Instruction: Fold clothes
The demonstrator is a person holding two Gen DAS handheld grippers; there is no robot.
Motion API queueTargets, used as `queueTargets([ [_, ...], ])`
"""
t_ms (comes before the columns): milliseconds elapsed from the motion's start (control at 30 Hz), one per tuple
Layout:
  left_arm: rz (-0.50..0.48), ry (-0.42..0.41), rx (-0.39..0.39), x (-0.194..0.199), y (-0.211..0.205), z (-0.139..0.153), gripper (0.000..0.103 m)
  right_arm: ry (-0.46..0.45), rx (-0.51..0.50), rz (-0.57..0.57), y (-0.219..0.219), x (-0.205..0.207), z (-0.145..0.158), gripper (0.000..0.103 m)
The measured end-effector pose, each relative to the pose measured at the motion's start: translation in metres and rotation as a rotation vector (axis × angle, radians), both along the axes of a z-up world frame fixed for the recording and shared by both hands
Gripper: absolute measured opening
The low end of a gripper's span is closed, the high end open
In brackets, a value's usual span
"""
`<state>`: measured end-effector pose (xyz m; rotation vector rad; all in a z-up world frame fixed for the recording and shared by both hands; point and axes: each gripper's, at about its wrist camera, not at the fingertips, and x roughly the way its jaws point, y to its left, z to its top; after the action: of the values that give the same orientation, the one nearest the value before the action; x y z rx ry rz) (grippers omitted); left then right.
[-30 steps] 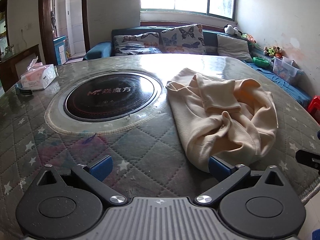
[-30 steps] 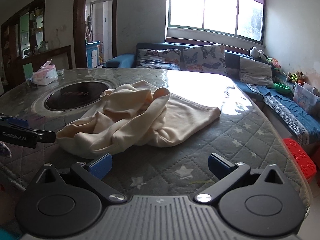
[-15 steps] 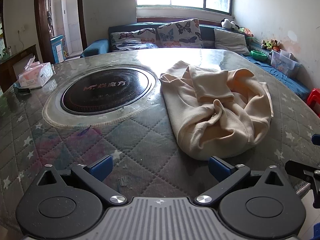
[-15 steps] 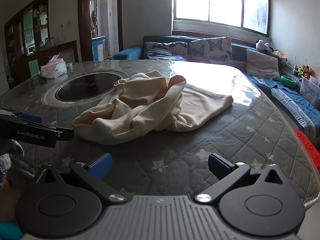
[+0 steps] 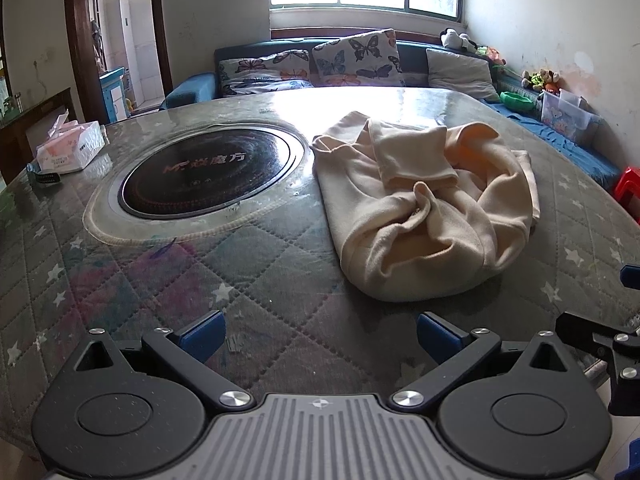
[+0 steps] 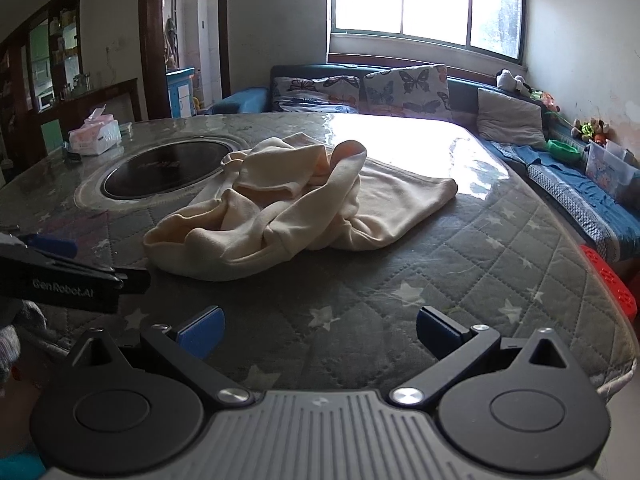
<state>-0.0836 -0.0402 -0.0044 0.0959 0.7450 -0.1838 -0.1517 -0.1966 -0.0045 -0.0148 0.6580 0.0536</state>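
A crumpled cream garment [image 5: 424, 208] lies in a heap on the quilted table cover, right of the round black cooktop [image 5: 208, 172]. It also shows in the right wrist view [image 6: 296, 208], ahead and left of centre. My left gripper [image 5: 318, 334] is open and empty, low over the table's near edge, short of the garment. My right gripper [image 6: 318, 330] is open and empty, also short of the garment. The left gripper's body shows at the left edge of the right wrist view [image 6: 72, 280].
A tissue box [image 5: 70, 146] stands at the table's far left. A sofa with butterfly cushions [image 5: 352, 60] lies behind the table. A red stool [image 6: 608, 280] and a toy bin [image 5: 566, 114] stand to the right.
Both grippers have drawn back from the garment and stayed open. The garment has not moved.
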Motion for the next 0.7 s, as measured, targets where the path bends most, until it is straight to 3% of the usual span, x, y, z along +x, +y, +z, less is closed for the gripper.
queueTargets([
  [700, -0.015, 0.008, 0.007, -0.0055, -0.0012, -0.0004, 0.103, 0.031, 0.002, -0.020, 0.0060, 0.0008, 0.0004, 0.103],
])
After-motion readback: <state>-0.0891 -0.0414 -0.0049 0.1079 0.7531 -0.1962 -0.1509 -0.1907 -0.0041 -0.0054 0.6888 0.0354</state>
